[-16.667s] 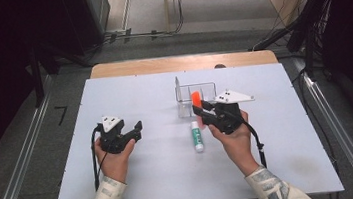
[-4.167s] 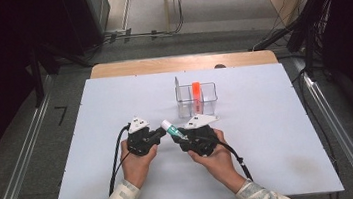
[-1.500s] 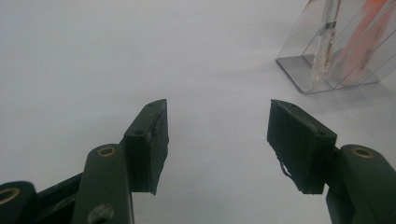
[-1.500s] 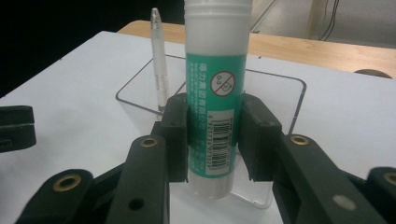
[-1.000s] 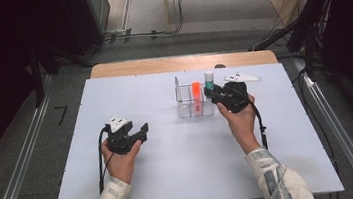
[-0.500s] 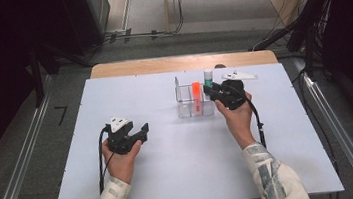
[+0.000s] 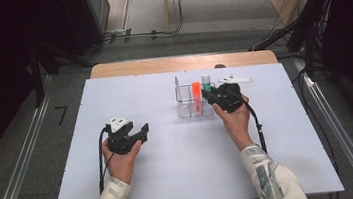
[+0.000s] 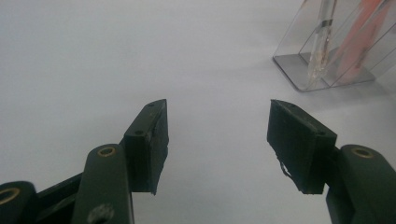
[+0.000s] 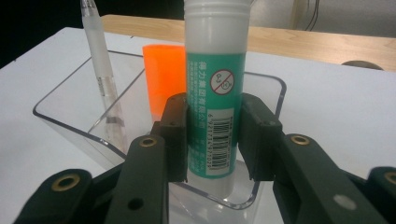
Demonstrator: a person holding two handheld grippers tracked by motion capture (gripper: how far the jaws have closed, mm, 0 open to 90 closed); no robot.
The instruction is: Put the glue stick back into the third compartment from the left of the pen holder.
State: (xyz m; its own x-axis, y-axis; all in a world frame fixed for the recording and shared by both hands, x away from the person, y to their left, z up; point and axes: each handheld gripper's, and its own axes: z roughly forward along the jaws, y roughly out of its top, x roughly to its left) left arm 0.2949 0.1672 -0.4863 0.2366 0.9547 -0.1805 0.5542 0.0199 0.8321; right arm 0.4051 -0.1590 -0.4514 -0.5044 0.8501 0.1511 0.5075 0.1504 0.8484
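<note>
Clear acrylic holder (image 9: pixel 70 121) – right gripper (image 9: pixel 214 135) clamps an upright glue stick (image 9: pixel 215 84); left gripper (image 8: pixel 217 135) gapes empty

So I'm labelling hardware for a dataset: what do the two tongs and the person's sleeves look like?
Both tongs, left and right, are black with two flat rectangular jaws and brass-coloured rivets. Each carries a pale three-cornered plate on top and trails a black cable. The sleeves are light with a grey pattern.

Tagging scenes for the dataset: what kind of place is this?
Likely a lab recording station, not an office: a bare white table on a grey floor, dark curtains at both sides, loose black cables behind.
</note>
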